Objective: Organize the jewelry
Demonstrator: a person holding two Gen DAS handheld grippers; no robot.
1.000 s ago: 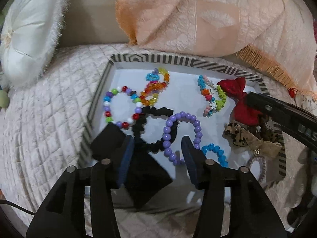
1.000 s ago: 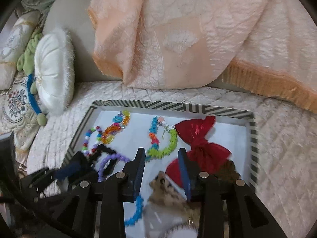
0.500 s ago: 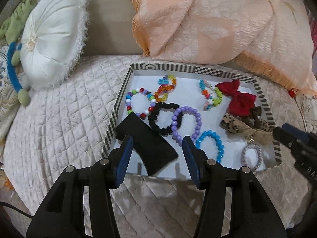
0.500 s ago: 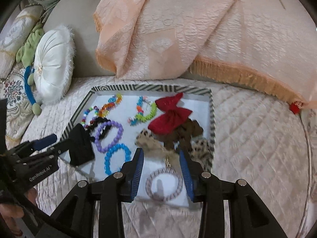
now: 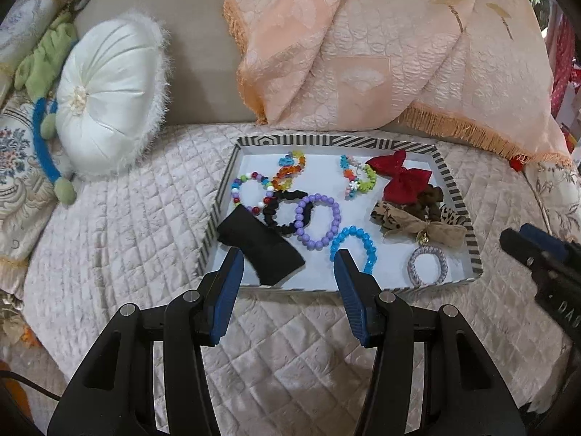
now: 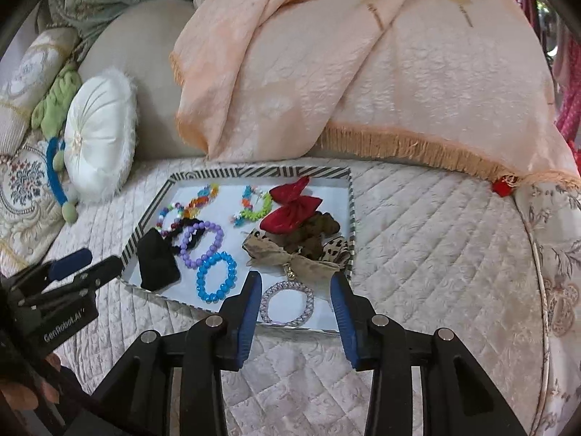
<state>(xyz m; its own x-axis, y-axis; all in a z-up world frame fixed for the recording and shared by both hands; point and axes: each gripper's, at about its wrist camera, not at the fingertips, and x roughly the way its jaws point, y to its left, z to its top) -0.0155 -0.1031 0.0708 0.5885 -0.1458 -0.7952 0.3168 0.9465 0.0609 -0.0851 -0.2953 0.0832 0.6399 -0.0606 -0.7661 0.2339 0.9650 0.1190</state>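
Jewelry sits in striped tray on quilted bed. Purple bracelet near tray middle, touching black scrunchie; blue bracelet just beside it toward you; black cloth at tray's left front corner. Red bow toward back right, silver ring at front edge. Your left gripper hovers before tray, fingers wide apart, holding nothing. Your right gripper likewise spread and empty, silver ring showing between its fingers.
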